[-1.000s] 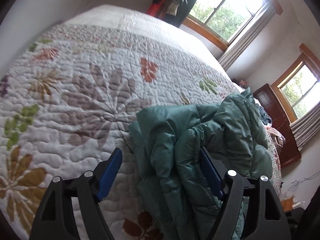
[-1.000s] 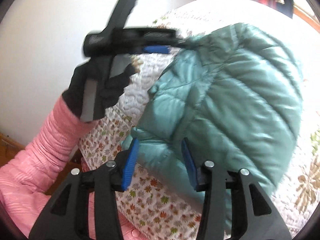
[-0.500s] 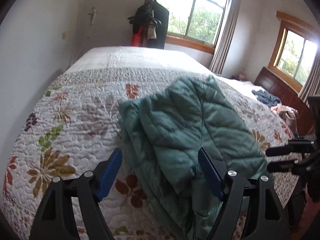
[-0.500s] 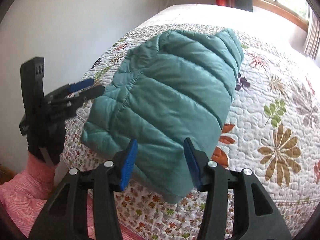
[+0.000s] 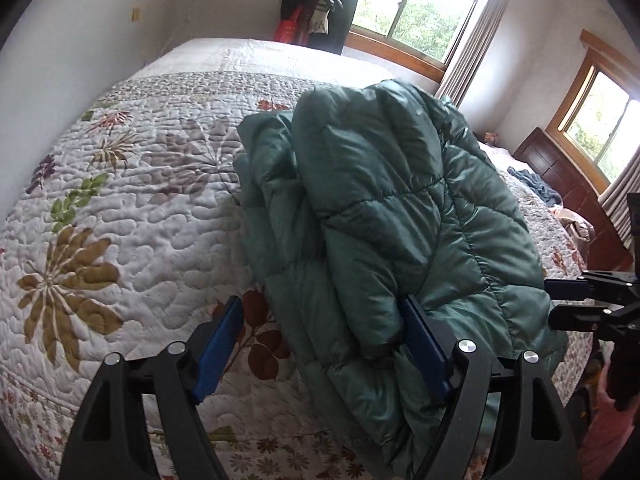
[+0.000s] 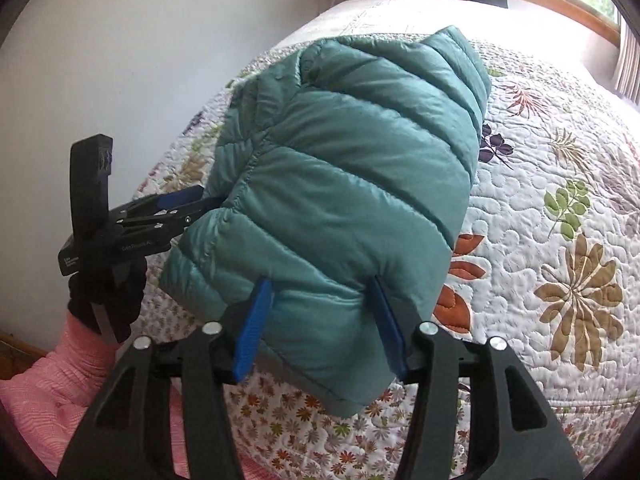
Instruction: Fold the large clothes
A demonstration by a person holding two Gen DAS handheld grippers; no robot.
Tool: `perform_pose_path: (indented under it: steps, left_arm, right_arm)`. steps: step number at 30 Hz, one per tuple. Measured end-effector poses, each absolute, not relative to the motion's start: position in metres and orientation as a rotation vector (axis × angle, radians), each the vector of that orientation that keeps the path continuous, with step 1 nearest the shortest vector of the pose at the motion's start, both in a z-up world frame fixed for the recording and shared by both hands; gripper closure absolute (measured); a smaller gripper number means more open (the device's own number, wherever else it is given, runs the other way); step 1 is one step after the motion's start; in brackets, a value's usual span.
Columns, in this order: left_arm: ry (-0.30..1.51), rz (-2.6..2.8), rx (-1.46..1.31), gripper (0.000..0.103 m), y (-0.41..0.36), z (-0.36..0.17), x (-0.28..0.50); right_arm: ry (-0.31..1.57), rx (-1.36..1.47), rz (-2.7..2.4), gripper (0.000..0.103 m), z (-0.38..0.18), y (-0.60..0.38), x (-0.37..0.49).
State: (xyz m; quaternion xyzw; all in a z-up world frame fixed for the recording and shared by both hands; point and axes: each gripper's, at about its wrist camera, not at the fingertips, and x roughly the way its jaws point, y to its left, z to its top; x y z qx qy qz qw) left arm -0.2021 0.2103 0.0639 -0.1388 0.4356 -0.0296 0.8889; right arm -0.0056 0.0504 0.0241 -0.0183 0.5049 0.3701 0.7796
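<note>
Left gripper (image 5: 320, 354): two black jaws with blue ribbed pads are seen spread wide; the near edge of the jacket is straddled, the right pad is touched by fabric, nothing is clamped.
Right gripper (image 6: 320, 320): two black jaws with blue pads are likewise held apart; the jacket's near corner is framed between them, ungripped.
Jacket (image 6: 344, 184): one teal puffer jacket is counted, folded into a thick bundle and laid at the near edge of the bed, one corner overhanging it. Shiny, slippery-looking fabric is stitched into padded horizontal channels; several stacked layers are shown at the left side in the left wrist view (image 5: 400, 208).
Person: one black-gloved hand (image 6: 106, 292) and one pink ribbed sleeve (image 6: 52, 376) are seen behind the left tool.
Quilt (image 5: 132, 216): one white quilted bedspread is spread over the bed, puckered with meandering stitching and printed with large leaves in ochre, green, rust and mauve; a small-flower border is carried along the edge.
Windows (image 5: 416, 4): two wood-framed windows are counted, each with pleated curtains.
Hanging clothes (image 5: 320, 4): dark garments and one red bag are hung beyond the bed.
Dresser (image 5: 568, 184): one dark wooden piece is set under the second window.
</note>
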Motion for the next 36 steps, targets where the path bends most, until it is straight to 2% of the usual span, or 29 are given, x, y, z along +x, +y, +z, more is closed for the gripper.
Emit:
perform_pose_path:
  steps: [1, 4, 6, 19, 29, 32, 33, 34, 36]
  left_arm:
    - [0.905, -0.067, -0.304, 0.024, 0.213, 0.069, -0.203]
    - [0.899, -0.082, -0.35, 0.014, 0.218, 0.078, -0.198]
    - [0.904, -0.095, -0.394, 0.01, 0.223, 0.08, -0.19]
    - [1.001, -0.266, -0.573, 0.004, 0.237, 0.045, -0.146]
    - [1.016, -0.418, -0.76, 0.004, 0.241, 0.011, -0.134]
    - [1.008, -0.436, -0.782, 0.003, 0.238, 0.007, -0.131]
    - [1.001, -0.435, -0.783, 0.003, 0.236, 0.007, -0.131]
    - [0.999, -0.428, -0.776, 0.003, 0.234, 0.007, -0.13]
    - [0.989, -0.418, -0.764, 0.009, 0.23, 0.01, -0.129]
  right_arm:
    - [1.089, -0.019, 0.808, 0.046, 0.026, 0.047, -0.004]
    - [1.061, 0.028, 0.797, 0.038, 0.034, 0.033, 0.005]
    - [1.039, 0.065, 0.778, 0.03, 0.037, 0.021, 0.013]
    - [1.192, 0.336, 0.865, 0.022, -0.022, -0.005, 0.082]
    - [1.303, 0.464, 0.975, 0.01, -0.068, 0.016, 0.105]
    - [1.313, 0.485, 0.997, 0.01, -0.077, 0.024, 0.108]
    - [1.309, 0.488, 1.002, 0.014, -0.076, 0.024, 0.107]
    - [1.3, 0.485, 1.006, 0.019, -0.075, 0.025, 0.106]
    - [1.275, 0.47, 1.006, 0.038, -0.068, 0.022, 0.103]
